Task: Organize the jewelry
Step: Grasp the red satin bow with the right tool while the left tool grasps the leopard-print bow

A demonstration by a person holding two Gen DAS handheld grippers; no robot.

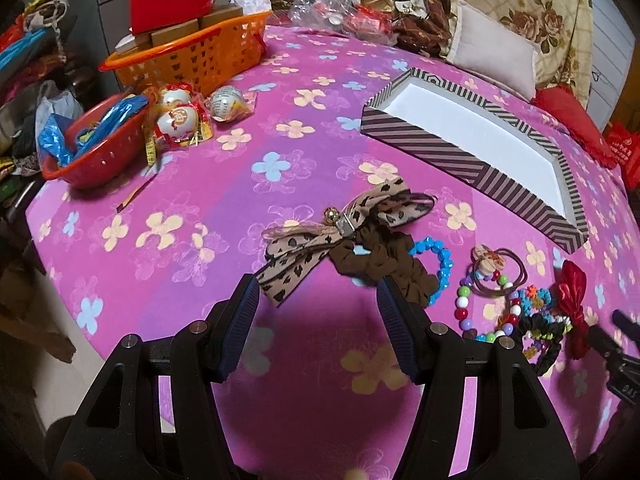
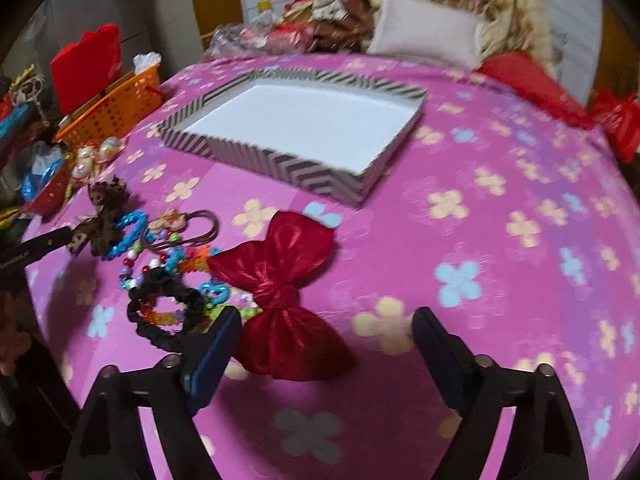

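A striped box (image 1: pixel 460 160) with a white inside lies open on the pink flowered cloth; it also shows in the right wrist view (image 2: pixel 280 164). A leopard-print bow (image 1: pixel 320 236), a brown scrunchie (image 1: pixel 384 260), a blue bead bracelet (image 1: pixel 438 264), a coloured bead bracelet (image 1: pixel 468 316) and a black scrunchie (image 2: pixel 160 320) lie in front of it. A red bow (image 2: pixel 284 300) lies at the right of the pile. My left gripper (image 1: pixel 318 312) is open, just short of the leopard bow. My right gripper (image 2: pixel 326 336) is open, with the red bow's lower half between its fingers.
An orange basket (image 1: pixel 192 56) with boxes and a red bowl (image 1: pixel 92 152) stand at the far left, with wrapped round sweets (image 1: pixel 178 120) beside them. Pillows and folded bedding (image 1: pixel 496 40) pile up behind the box. The table's edge curves round the left side.
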